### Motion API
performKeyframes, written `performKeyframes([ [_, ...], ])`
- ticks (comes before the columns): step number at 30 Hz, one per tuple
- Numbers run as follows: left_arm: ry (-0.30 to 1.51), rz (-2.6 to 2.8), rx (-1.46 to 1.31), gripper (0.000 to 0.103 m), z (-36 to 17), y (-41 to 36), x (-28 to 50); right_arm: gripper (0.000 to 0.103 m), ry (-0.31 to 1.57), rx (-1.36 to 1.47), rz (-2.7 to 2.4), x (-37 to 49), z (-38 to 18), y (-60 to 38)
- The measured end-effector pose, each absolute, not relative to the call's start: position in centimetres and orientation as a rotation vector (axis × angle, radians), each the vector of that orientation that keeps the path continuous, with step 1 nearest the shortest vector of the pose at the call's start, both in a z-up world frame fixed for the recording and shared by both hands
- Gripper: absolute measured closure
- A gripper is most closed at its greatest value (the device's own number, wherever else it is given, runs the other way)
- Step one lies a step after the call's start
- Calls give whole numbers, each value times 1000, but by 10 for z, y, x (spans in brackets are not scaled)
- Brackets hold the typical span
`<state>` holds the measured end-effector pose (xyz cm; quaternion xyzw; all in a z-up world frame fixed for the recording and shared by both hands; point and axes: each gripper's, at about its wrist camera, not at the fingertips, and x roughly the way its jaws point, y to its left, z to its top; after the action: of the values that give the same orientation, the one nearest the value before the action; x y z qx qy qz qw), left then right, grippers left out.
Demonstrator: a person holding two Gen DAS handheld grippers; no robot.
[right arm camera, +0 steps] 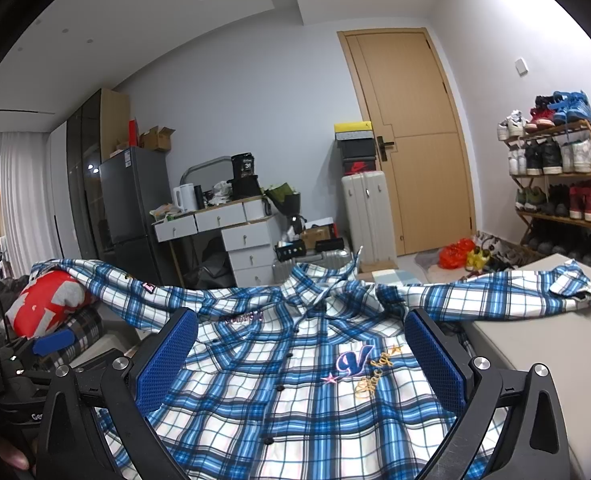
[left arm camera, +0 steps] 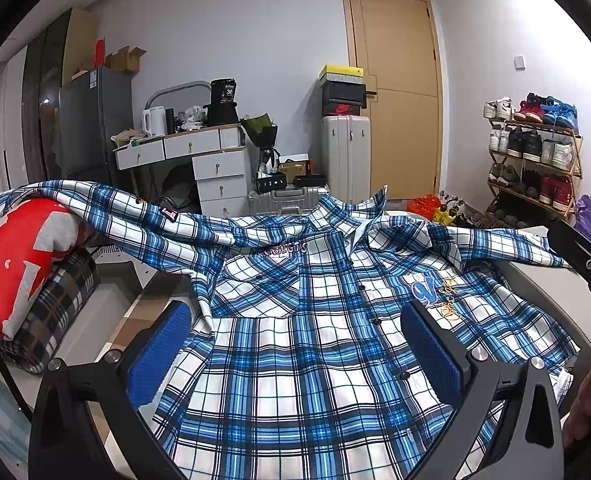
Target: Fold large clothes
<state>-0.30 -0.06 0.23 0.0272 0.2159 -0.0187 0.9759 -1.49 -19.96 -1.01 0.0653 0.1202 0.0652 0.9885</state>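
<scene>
Wooden door (right arm camera: 419,140), cluttered desk (right arm camera: 215,216)

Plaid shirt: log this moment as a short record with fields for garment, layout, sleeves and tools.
garment: blue and white plaid button-up shirt, front up, buttoned
layout: spread flat, unfolded, collar away from the cameras
sleeves: one draped over a red and grey cushion, the other stretched across a grey surface
left tool: open above the shirt, holding nothing
right tool: open above the shirt, holding nothing

A large embroidered "V" (right arm camera: 354,362) is seen on the plaid shirt (right arm camera: 295,400), with gold script at its 4 o'clock too small to be read. The number "36" (left arm camera: 229,91) is printed on the black box (left arm camera: 222,102) on the desk
</scene>
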Motion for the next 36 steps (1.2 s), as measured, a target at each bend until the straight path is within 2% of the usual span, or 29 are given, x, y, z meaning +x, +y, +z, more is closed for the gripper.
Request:
performKeyframes([
  [29,460,-67,48,1,0,-2,-3,0,259,163,119,-12,-11,-205],
  [36,489,-127,79,1,-2,-2,-2,0,302,252,67,11,-12,-247],
])
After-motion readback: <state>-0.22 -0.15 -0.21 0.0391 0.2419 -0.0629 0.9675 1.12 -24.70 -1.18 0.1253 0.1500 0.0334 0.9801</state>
